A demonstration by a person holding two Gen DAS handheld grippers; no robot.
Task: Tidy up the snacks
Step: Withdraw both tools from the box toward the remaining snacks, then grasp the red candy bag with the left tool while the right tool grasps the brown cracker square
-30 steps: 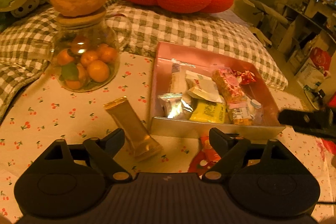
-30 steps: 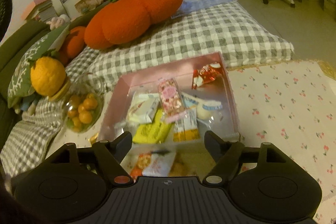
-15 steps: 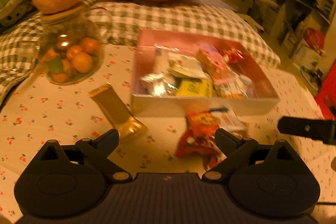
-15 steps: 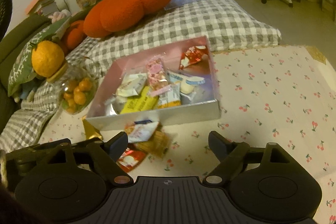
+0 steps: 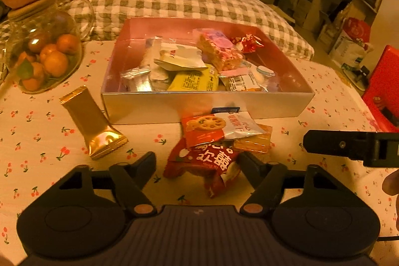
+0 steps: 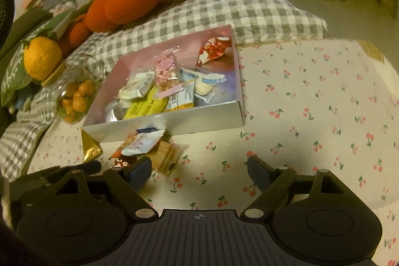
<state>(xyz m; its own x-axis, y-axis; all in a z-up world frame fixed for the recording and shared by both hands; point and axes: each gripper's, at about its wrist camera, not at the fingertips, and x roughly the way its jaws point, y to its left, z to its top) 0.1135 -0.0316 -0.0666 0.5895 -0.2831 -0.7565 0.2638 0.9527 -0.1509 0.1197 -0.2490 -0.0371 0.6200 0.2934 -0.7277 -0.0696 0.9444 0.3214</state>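
Red snack packet (image 5: 207,163) sits on the cherry-print tablecloth (image 5: 37,136), just near of the open box (image 5: 207,104) that already has a bunch of wrapped snacks in it. It's the nearest one of a small loose pile: a biscuit packet (image 5: 202,130) and a white sachet (image 5: 239,125) overlap its far edge, with a clear cracker pack (image 5: 256,143) off to the right.

Left gripper (image 5: 197,161) has been closing its jaws and the red packet is right between them, but the pads don't look like they're pressing on it yet. Right gripper (image 6: 199,170) is spread wide over bare cloth, right of the pile, holding nothing.

Handling-wise I'd guess it's super light, crinkly foil film, puffy and slippery, contents probably crushable. Pinching across the middle of the body seems safest; a sealed end could slide out. The gold bar wrapper (image 5: 92,124) lies to the left, separate.
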